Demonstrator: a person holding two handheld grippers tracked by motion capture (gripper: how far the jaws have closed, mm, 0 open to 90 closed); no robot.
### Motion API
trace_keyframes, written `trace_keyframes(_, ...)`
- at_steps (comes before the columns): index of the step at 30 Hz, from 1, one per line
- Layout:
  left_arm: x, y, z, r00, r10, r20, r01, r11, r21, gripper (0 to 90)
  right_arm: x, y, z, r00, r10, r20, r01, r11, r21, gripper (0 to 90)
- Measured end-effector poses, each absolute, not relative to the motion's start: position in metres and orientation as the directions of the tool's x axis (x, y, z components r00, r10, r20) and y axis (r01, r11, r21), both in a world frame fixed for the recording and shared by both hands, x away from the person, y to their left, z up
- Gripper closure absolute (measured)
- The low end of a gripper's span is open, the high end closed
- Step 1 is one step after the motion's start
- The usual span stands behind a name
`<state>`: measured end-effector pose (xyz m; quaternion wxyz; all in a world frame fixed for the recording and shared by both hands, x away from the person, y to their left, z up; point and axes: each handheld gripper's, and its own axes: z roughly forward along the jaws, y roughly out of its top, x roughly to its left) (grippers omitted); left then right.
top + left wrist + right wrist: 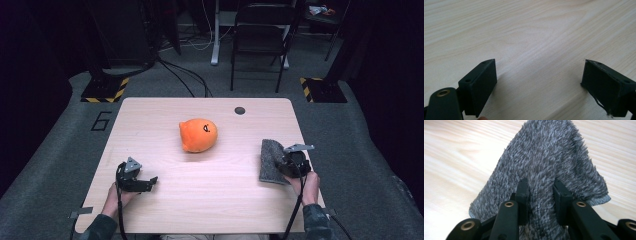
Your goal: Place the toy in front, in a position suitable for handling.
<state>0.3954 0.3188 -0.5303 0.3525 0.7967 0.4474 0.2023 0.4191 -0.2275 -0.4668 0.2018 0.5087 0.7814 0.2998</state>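
A grey fuzzy cloth (271, 161) lies at the right side of the wooden table (165, 125). My right gripper (280, 165) sits at the cloth's near right part, jaws pinched on a fold of it; in the right gripper view the cloth (544, 162) rises in a peak between the two black fingers (522, 192). An orange plush toy (198, 134) with a small dark face mark rests at the table's middle. My left gripper (152, 181) stays low at the near left, open, with bare wood between its pads (480, 85).
A small dark round hole (240, 110) marks the far right part of the tabletop. Beyond the table stand a black chair (260, 35), cables on the grey floor and yellow-black striped stand bases (102, 92).
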Motion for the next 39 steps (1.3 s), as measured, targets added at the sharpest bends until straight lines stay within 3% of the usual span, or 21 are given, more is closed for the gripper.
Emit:
trace_keyframes(18, 0.395, 0.319, -0.530, 0.519, 0.854, 0.006, 0.573, -0.354, 0.739, 12.0, 0.468, -0.244, -0.490, -0.351, 0.936, -0.038, 0.721, 0.296, 0.626, 65.1)
trace_keyframes(20, 0.395, 0.320, -0.530, 0.521, 0.854, 0.007, 0.573, -0.356, 0.738, 11.9, 0.471, -0.243, -0.493, -0.347, 0.936, -0.062, 0.723, 0.309, 0.618, 55.2)
trace_keyframes(23, 0.395, 0.320, -0.530, 0.520, 0.854, 0.010, 0.569, -0.355, 0.741, 11.9, 0.472, -0.242, -0.492, -0.315, 0.946, -0.083, 0.722, 0.295, 0.626, 32.7)
trace_keyframes(26, 0.395, 0.319, -0.529, 0.518, 0.856, 0.008, 0.578, -0.356, 0.734, 11.9, 0.467, -0.241, -0.482, -0.300, 0.952, -0.063, 0.709, 0.267, 0.653, 21.1)
trace_keyframes(29, 0.397, 0.320, -0.527, 0.511, 0.859, 0.011, 0.590, -0.360, 0.722, 11.8, 0.461, -0.237, -0.473, -0.295, 0.955, -0.025, 0.709, 0.236, 0.665, 14.6)
trace_keyframes(39, 0.397, 0.316, -0.511, 0.481, 0.876, -0.028, 0.600, -0.306, 0.739, 11.9, 0.420, -0.232, -0.446, -0.340, 0.940, 0.039, 0.707, 0.228, 0.670, 7.4)
